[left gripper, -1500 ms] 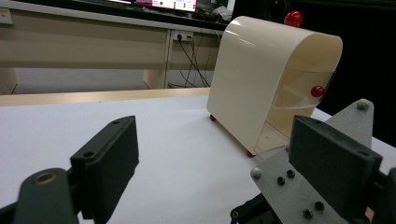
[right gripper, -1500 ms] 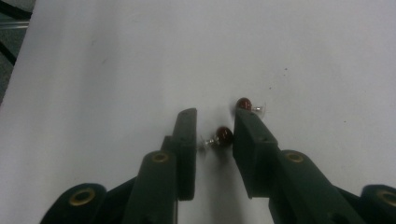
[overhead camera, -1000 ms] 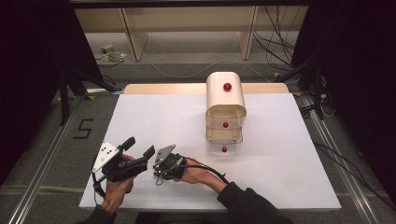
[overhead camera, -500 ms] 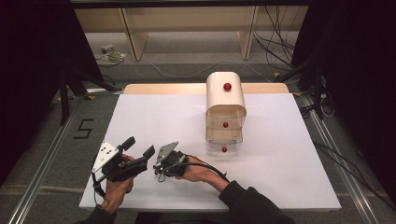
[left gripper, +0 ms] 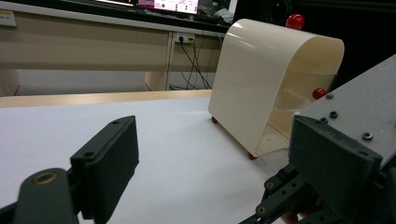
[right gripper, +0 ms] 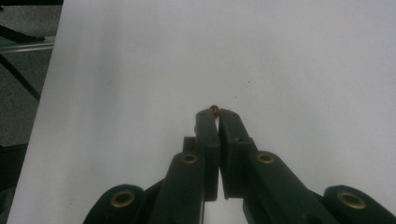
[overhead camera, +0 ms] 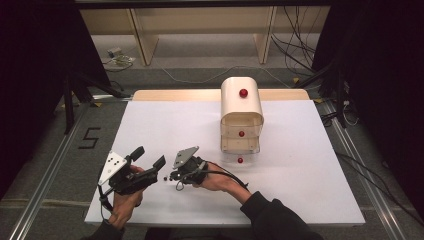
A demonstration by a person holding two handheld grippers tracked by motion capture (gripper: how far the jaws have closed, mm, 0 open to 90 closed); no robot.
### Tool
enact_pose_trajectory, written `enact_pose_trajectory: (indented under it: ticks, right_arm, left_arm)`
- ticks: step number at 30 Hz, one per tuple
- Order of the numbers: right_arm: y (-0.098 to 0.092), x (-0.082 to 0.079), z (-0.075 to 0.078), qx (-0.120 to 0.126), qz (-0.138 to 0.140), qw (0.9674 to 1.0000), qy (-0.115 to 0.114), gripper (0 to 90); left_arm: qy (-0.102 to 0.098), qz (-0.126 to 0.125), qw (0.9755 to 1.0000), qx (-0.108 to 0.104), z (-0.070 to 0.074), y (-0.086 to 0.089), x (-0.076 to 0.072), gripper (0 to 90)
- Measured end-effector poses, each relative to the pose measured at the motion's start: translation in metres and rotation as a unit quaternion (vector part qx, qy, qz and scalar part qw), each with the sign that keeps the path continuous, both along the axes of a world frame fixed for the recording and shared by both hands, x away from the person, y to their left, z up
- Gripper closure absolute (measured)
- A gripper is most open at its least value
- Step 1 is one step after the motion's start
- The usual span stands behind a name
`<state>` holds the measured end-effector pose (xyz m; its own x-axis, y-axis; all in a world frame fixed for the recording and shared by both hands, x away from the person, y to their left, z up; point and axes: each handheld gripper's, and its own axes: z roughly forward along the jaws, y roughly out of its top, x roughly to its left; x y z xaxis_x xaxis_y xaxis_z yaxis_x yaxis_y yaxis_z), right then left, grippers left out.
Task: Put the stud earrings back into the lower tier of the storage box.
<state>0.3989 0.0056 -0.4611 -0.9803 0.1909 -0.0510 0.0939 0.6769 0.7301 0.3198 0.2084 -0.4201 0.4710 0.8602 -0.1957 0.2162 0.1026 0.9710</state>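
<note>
A: Rising a little off the white surface, the right claw had lifted since the earlier frame, its jaws just having closed; the left claw had kept its place.

B: What was between the jaws?

A: One tiny red bead, pinched at the very tips, above the near left part of the surface. It was too small and round to show any long axis or heading.

B: And the left claw?

A: Spread wide, nothing in it, held beside the right one and aimed toward the cabinet.

B: Count things for me.

A: Two claws, one in each hand. One cream drawer cabinet with a rounded top, standing upright toward the far side, well apart from the hands. Three red knobs on it: one on the top and two lower down the front. A small dark speck lay on the surface between the claws.
</note>
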Motion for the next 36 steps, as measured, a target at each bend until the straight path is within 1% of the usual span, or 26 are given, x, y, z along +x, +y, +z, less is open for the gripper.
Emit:
enact_pose_trajectory:
  ticks: [3,6,17,27,31,36]
  right_arm:
    - [-0.008,0.001,0.007,0.003,-0.006,1.0000,-0.001,88.3]
    - [-0.011,0.001,0.009,0.004,-0.009,1.0000,-0.003,88.4]
    - [-0.027,0.001,0.019,0.016,-0.019,0.9996,-0.008,88.3]
    - [-0.046,-0.004,0.024,0.032,-0.033,0.9989,-0.006,88.3]
    - [-0.052,-0.005,0.025,0.034,-0.035,0.9988,-0.009,88.3]
    - [-0.056,-0.007,0.025,0.033,-0.039,0.9987,-0.008,88.3]
  left_arm:
    - [0.000,0.000,1.0000,0.000,0.000,0.000,0.000,15.5]
    - [0.000,0.000,1.0000,0.001,0.000,-0.001,0.000,15.5]
    - [0.001,-0.001,1.0000,0.003,0.000,-0.001,0.000,15.5]
    - [0.001,-0.001,1.0000,0.002,0.000,-0.001,0.000,15.5]
    - [0.001,-0.002,1.0000,0.002,0.000,-0.001,0.000,15.5]
    - [0.000,-0.002,1.0000,0.002,0.000,-0.001,0.000,15.5]
